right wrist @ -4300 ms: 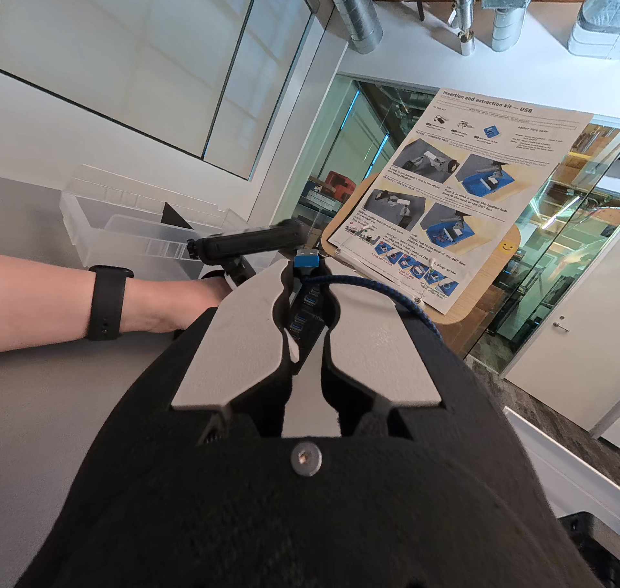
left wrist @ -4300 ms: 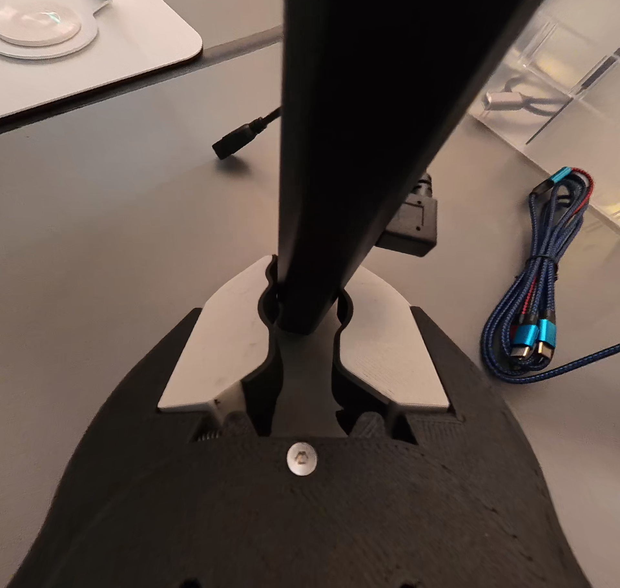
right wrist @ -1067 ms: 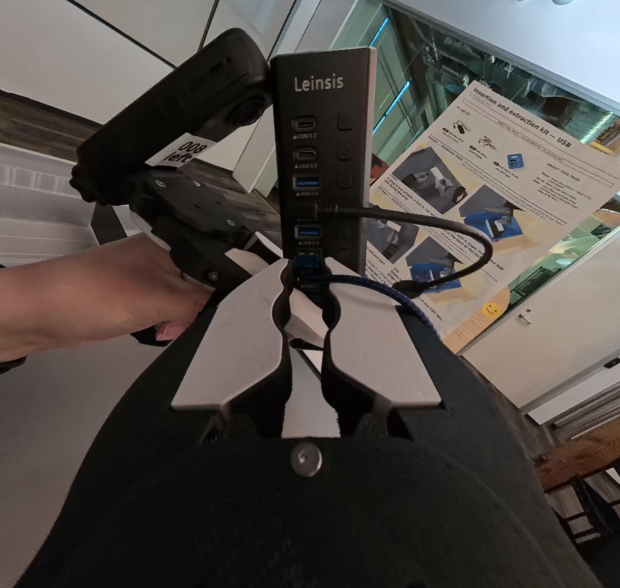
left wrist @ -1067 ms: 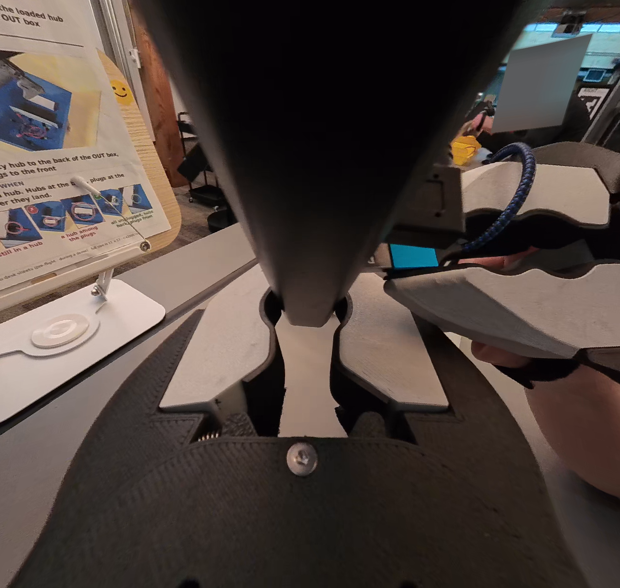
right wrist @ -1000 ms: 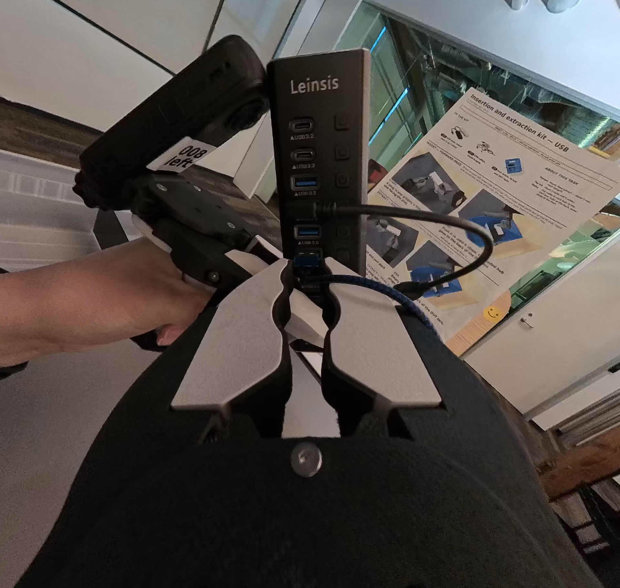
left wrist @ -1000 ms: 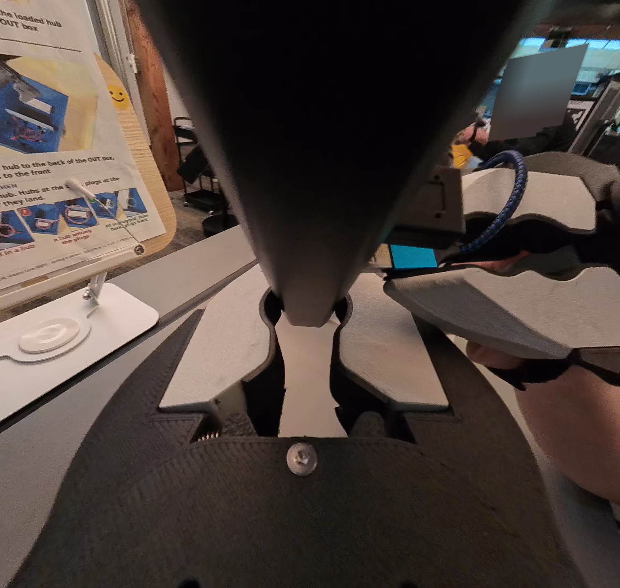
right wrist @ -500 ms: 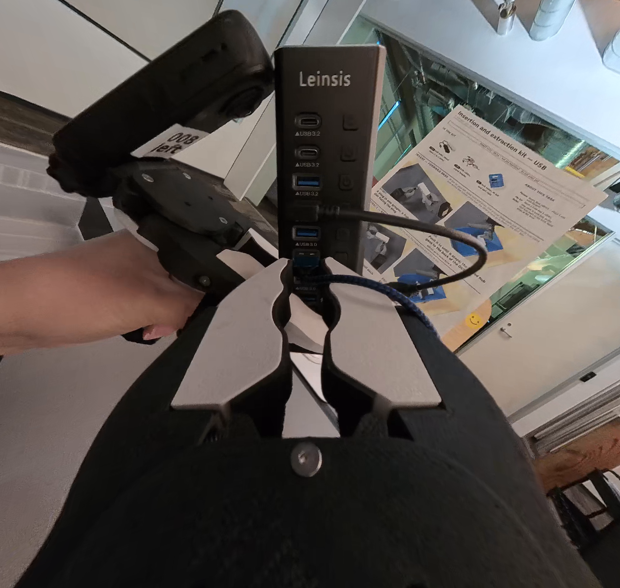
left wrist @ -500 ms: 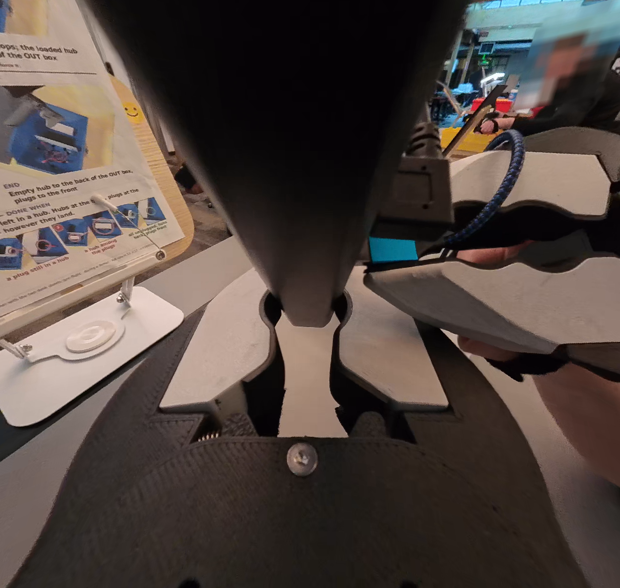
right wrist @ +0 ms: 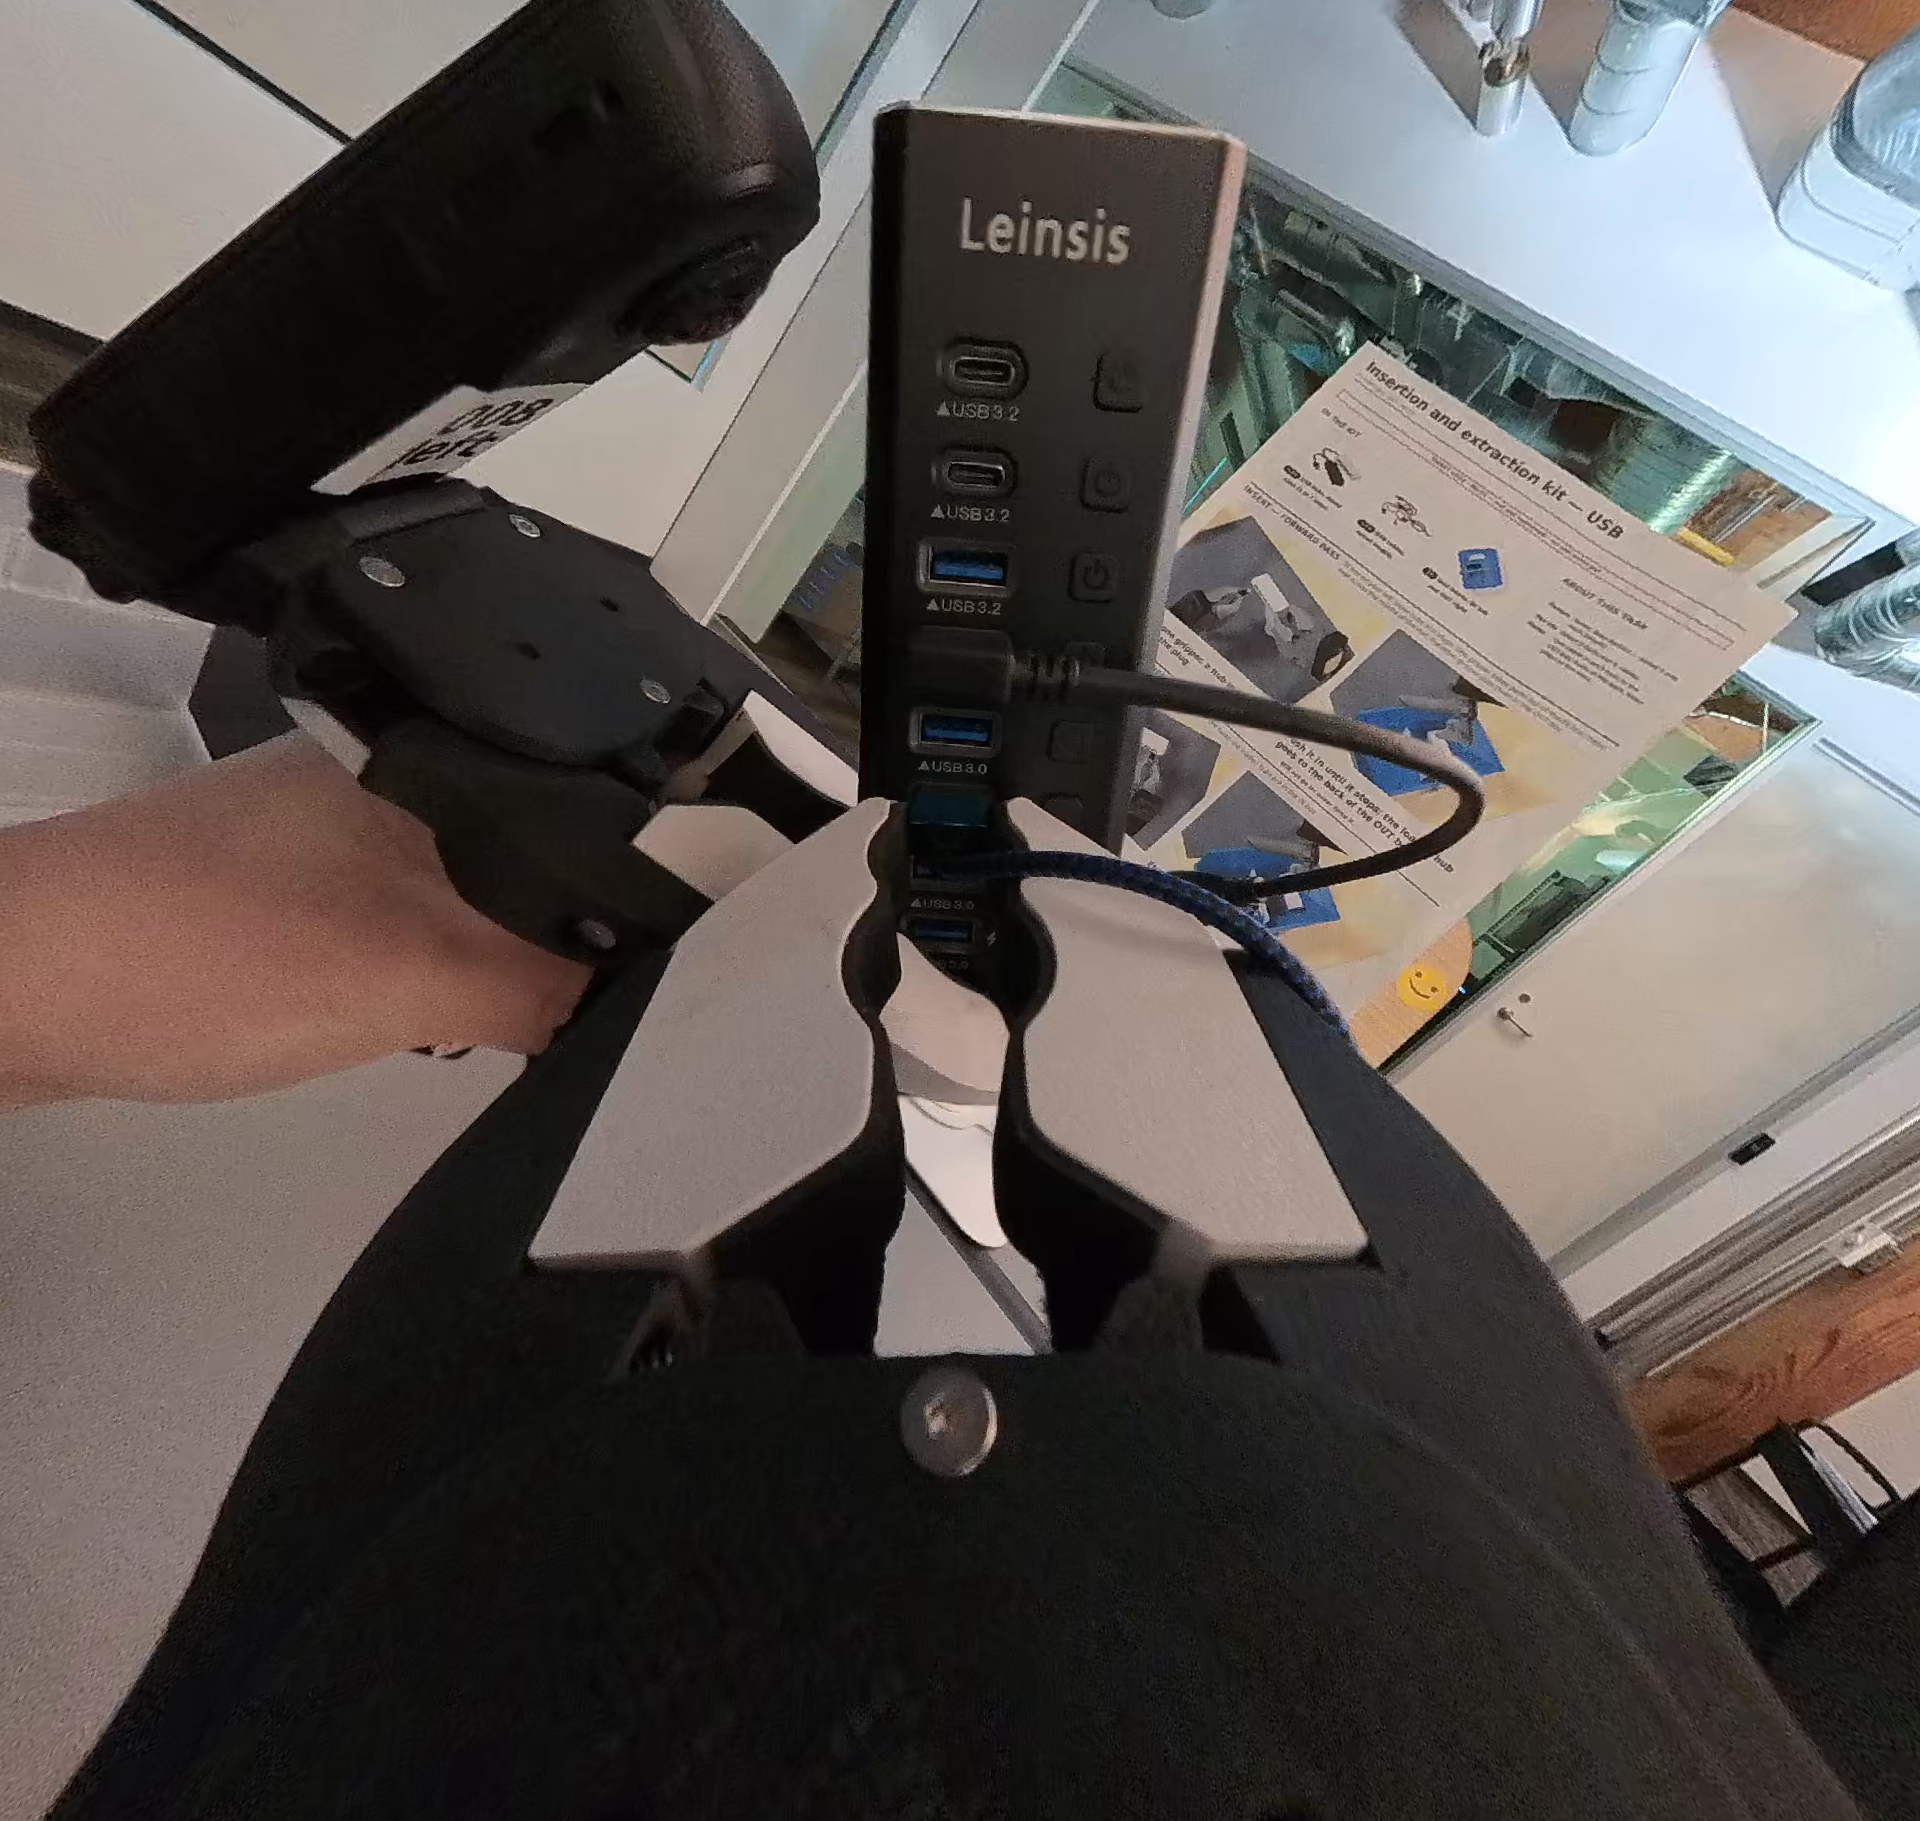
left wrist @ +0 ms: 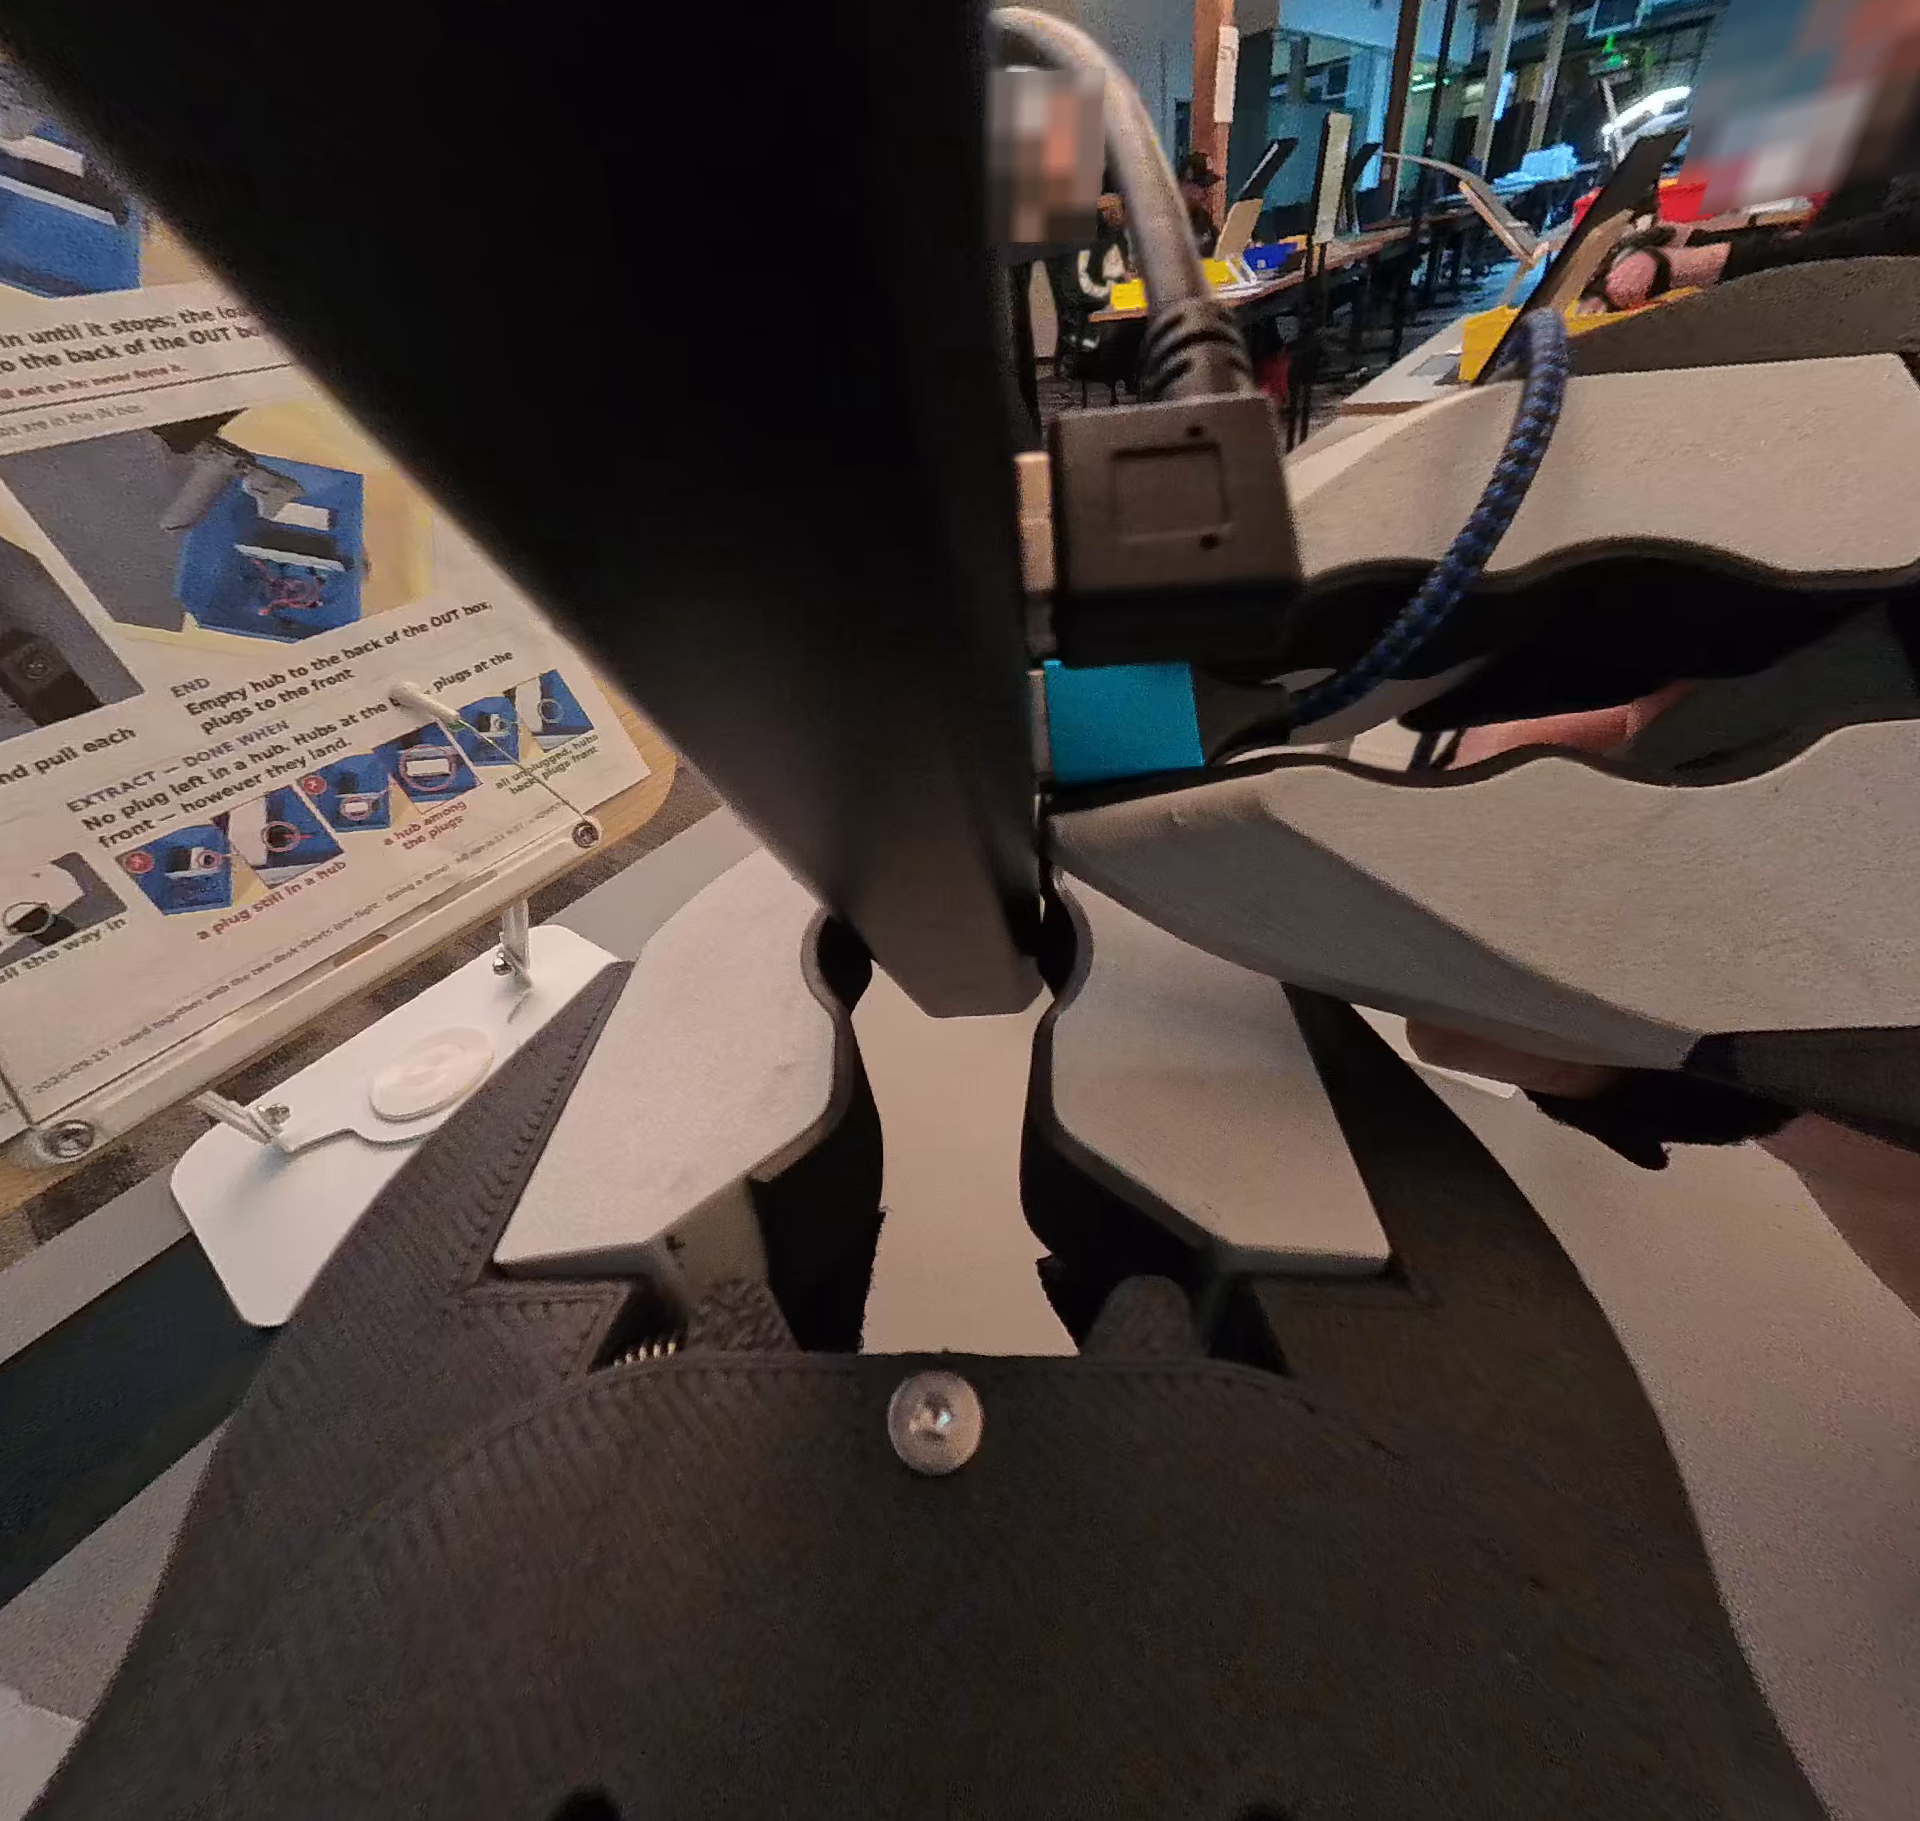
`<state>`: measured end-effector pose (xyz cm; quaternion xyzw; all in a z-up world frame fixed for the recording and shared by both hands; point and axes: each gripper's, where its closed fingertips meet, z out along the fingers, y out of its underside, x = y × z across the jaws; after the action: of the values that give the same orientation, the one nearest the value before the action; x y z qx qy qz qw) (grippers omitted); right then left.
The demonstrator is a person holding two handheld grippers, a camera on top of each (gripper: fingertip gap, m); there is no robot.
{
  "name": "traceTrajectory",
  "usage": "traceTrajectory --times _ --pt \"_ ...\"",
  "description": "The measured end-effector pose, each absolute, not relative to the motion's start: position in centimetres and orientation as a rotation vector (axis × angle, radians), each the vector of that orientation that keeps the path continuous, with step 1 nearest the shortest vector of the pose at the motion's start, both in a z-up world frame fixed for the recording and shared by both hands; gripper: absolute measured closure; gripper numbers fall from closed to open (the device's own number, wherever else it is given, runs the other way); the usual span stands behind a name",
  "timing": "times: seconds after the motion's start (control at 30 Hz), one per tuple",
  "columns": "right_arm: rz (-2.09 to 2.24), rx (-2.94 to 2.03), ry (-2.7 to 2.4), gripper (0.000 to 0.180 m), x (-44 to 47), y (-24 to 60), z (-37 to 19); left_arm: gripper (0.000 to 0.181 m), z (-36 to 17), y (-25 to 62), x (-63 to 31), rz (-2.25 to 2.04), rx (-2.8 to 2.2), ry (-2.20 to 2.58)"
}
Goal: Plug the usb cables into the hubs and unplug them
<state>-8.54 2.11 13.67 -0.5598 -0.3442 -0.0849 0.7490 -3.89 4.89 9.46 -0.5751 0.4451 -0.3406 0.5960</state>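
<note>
Above the grey table point(left wrist: 1766, 1376), the left gripper point(left wrist: 940, 950) stands a black USB hub point(right wrist: 1029, 441) upright, its two pale fingers point(left wrist: 717, 1054) pressed against the hub's lower end so the jaws pinch it. In the right wrist view the hub's port face is turned toward the camera, with a column of sockets and small buttons; a black plug point(right wrist: 961, 670) sits in a socket about halfway down, and its black cable point(right wrist: 1351, 722) loops out to the right and back. The right gripper point(right wrist: 945, 836) comes at the hub from the front, its jaws nearly together and nipping a blue plug point(right wrist: 948, 808) that sits at a socket low on the hub; how deep it is seated cannot be told. A blue braided cable point(right wrist: 1174, 893) runs from that plug over the right finger. In the left wrist view the blue plug lies against the hub's face just below the black plug, with the right gripper's fingers above and below it. A person's hand point(right wrist: 281, 940) holds the left gripper. Behind, a printed instruction sheet point(right wrist: 1475, 628) leans on a wooden board on a white stand point(left wrist: 343, 1117).
</note>
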Motion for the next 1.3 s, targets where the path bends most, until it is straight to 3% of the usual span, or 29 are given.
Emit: traceTrajectory --times 0.3,1.3 --pt "-0.204 -1.194 -0.769 0.165 -8.9 2.0 13.9 0.153 10.1 5.2 -4.3 -0.989 -1.374 0.914" --pt "-0.174 -1.171 -0.802 0.166 -8.8 2.1 13.6 0.153 9.4 5.3 -4.3 -0.935 -1.408 0.973"
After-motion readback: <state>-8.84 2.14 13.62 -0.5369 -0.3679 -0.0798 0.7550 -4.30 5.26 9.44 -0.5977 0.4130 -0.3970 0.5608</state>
